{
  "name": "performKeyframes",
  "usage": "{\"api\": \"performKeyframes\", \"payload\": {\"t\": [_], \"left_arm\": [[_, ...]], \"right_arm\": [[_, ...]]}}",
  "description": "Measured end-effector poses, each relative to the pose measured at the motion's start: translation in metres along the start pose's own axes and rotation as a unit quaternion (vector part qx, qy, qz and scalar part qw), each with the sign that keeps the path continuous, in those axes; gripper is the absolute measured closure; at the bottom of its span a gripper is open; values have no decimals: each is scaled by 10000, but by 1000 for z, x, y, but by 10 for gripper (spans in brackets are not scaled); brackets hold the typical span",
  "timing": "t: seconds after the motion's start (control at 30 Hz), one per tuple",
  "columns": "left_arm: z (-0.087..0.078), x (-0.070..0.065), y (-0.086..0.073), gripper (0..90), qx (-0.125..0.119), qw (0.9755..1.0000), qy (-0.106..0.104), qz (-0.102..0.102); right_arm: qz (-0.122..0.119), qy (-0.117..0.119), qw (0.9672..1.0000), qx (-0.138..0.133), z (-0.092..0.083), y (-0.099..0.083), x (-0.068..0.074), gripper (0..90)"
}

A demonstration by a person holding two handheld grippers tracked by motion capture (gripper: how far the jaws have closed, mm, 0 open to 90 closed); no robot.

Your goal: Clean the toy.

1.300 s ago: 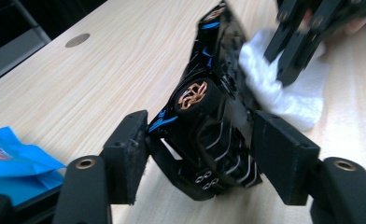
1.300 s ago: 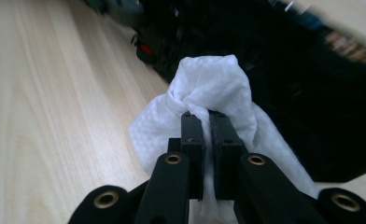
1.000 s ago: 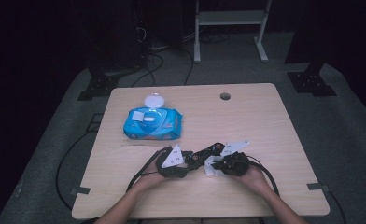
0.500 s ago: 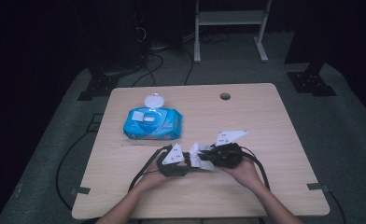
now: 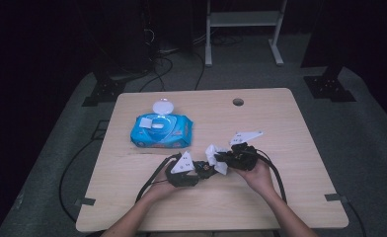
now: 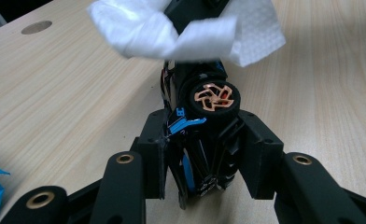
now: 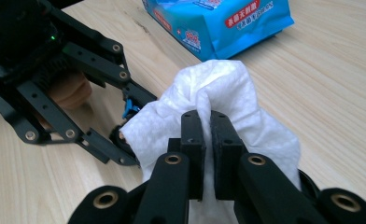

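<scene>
A small black device (image 6: 212, 100) with blue parts and a round end showing a copper piece sits between the jaws of my left gripper (image 6: 207, 154). Those jaws have just been closing and now press on its sides. A crumpled white wipe (image 7: 228, 88) is pinched in my right gripper (image 7: 207, 126), which is shut on it. The wipe (image 6: 186, 30) hangs over the far end of the device. In the high view the left gripper (image 5: 201, 170) and right gripper (image 5: 221, 159) meet near the table's front middle, with the wipe (image 5: 214, 157) between them.
A blue pack of wet wipes (image 5: 161, 131) with its white lid flipped open lies at the table's left middle. The wooden table (image 5: 280, 118) has a round hole (image 5: 238, 102) near its far edge. Black cables (image 5: 152, 177) trail from both grippers toward the front edge.
My right gripper has lifted with the wipe and moved a little away from the person. The left gripper has stayed in place with the device.
</scene>
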State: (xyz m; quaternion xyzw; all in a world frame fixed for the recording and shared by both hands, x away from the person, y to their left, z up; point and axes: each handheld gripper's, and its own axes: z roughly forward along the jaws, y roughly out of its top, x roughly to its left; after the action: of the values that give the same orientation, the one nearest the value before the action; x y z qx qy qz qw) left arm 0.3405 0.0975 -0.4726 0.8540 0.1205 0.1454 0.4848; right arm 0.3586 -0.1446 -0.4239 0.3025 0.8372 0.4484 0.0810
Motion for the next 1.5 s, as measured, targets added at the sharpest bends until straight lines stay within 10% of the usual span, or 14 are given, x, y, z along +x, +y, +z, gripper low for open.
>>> {"api": "performKeyframes", "payload": {"t": [0.23,0.5,0.53,0.77,0.9,1.03,1.2,1.3,1.33,1.5], "left_arm": [[0,0,0,575,-1,10000,10,22],[0,0,0,577,-17,10000,9,-30],[1,-1,0,576,-24,10000,0,-26],[1,-1,1,576,-1,10000,6,-40],[0,1,-1,577,-33,10000,-1,-93],[0,1,0,578,-25,10000,5,-87],[1,2,0,578,-8,10000,16,-93],[1,2,0,578,-23,9999,16,-113],[1,2,0,578,-9,10000,26,-88],[-2,4,-1,579,13,9999,60,-98]], "right_arm": [[-162,532,9984,14,24,11,28,849],[-347,-562,9978,82,3,5,6,847],[-36,-437,9990,31,-1,2,0,848],[-175,537,9984,-4,23,9,30,846],[-402,334,9986,83,22,13,32,847],[-172,-405,9990,26,-3,0,-3,846],[-42,-752,9972,7,-16,-3,-17,847],[-77,-688,9976,-2,-12,-2,-10,847],[-138,-248,9996,-5,-4,1,0,847],[-671,-410,9968,129,2,5,15,846]]}}
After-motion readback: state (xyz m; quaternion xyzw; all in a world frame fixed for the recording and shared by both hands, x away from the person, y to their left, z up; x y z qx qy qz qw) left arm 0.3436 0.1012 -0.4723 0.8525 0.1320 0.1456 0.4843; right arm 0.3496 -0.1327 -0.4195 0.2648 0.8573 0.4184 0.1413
